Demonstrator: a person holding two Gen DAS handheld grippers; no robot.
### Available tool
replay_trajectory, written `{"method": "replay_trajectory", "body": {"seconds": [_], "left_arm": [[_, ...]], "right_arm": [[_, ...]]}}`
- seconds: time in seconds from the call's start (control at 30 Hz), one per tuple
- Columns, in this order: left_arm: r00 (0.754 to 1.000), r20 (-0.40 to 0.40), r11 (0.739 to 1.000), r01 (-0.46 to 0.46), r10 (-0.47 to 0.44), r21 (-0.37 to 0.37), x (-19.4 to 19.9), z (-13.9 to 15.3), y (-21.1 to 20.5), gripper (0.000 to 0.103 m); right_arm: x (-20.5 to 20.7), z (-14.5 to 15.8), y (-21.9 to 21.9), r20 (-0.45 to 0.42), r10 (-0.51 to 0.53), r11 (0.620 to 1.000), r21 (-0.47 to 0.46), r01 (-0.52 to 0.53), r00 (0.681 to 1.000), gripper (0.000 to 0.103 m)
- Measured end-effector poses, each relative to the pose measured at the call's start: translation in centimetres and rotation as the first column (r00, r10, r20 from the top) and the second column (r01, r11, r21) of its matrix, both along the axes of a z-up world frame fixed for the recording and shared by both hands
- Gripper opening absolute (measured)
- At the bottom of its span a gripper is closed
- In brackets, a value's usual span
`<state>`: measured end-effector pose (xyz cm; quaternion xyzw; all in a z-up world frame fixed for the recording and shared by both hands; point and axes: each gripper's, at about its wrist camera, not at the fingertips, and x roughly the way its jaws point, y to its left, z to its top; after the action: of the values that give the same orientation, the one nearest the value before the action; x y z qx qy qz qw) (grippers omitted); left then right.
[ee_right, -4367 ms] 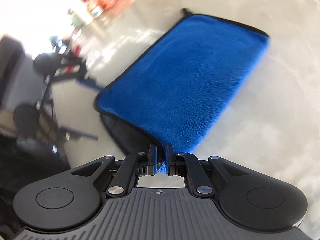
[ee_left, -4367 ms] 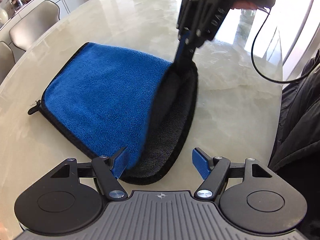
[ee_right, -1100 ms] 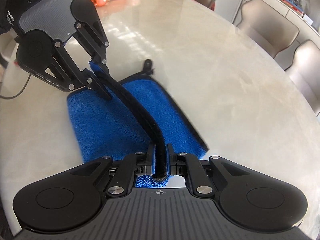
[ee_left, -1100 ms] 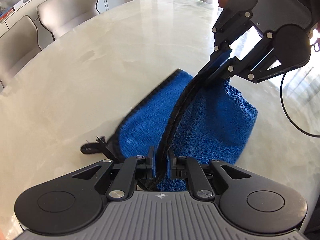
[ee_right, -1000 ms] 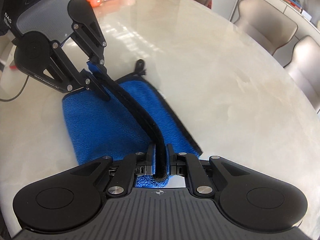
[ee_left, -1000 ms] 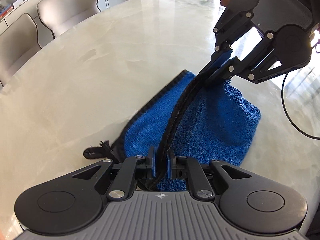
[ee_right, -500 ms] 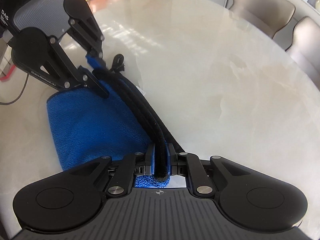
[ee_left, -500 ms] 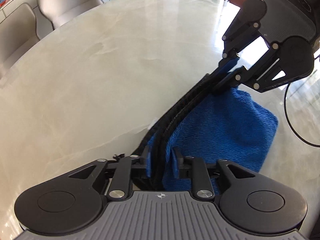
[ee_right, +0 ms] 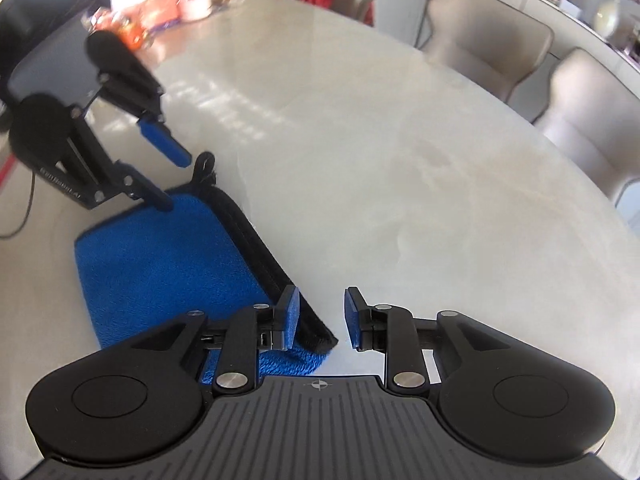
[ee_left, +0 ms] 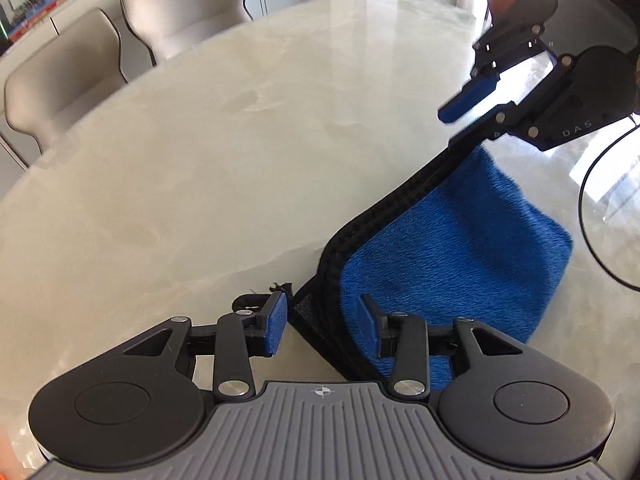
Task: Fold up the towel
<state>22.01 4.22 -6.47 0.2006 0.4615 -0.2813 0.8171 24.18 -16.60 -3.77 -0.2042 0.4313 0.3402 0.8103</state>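
The blue towel [ee_left: 452, 252] with black trim lies folded into a narrow stack on the marble table [ee_left: 200, 160]. Its stacked black edges run from my left gripper [ee_left: 323, 328] toward my right gripper [ee_left: 472, 120]. My left gripper is open, its jaws either side of the towel's near corner. My right gripper is open just above the far corner. In the right wrist view the towel [ee_right: 160, 264] lies left of my open right gripper [ee_right: 322, 318], and my open left gripper [ee_right: 168, 178] sits over the far end.
Beige chairs [ee_left: 132, 28] stand along the table's far side, also in the right wrist view [ee_right: 492, 36]. A black cable [ee_left: 592, 216] loops at the right. Orange items [ee_right: 160, 12] sit at the table's far end.
Both grippers were shut on the towel's edge half a second ago and have opened, letting the folded edge drop onto the stack. The towel now lies flat.
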Motion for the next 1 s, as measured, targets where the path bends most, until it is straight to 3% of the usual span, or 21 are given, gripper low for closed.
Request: {"method": "replay_trajectory", "body": {"seconds": [0.17,0.33,0.67,0.9,1.0], "left_arm": [[0.999,0.004,0.993,0.034,-0.034,-0.113,0.0,-0.4,-1.5,0.048],[0.999,-0.049,0.991,0.017,-0.023,-0.130,0.8,-1.4,-3.4,0.048],[0.990,-0.047,0.986,-0.136,0.132,-0.100,1.1,-2.7,-2.0,0.047],[0.988,-0.003,0.986,-0.153,0.153,-0.072,-0.1,-1.5,-2.1,0.047],[0.987,0.066,0.987,-0.141,0.147,-0.079,-0.7,-0.8,-2.4,0.048]], "right_arm": [[-2.1,-1.0,0.0,-0.044,0.014,1.000,0.019,-0.014,0.999,0.026],[-2.0,-0.2,-0.5,-0.055,-0.066,0.997,0.041,0.068,0.996,0.026],[0.0,-0.8,0.2,-0.059,-0.102,0.995,0.011,0.103,0.993,0.027],[1.1,-2.0,0.0,-0.074,-0.117,0.993,-0.009,0.117,0.990,0.027],[0.0,-1.1,0.1,-0.032,-0.129,0.992,-0.018,0.129,0.991,0.028]]}}
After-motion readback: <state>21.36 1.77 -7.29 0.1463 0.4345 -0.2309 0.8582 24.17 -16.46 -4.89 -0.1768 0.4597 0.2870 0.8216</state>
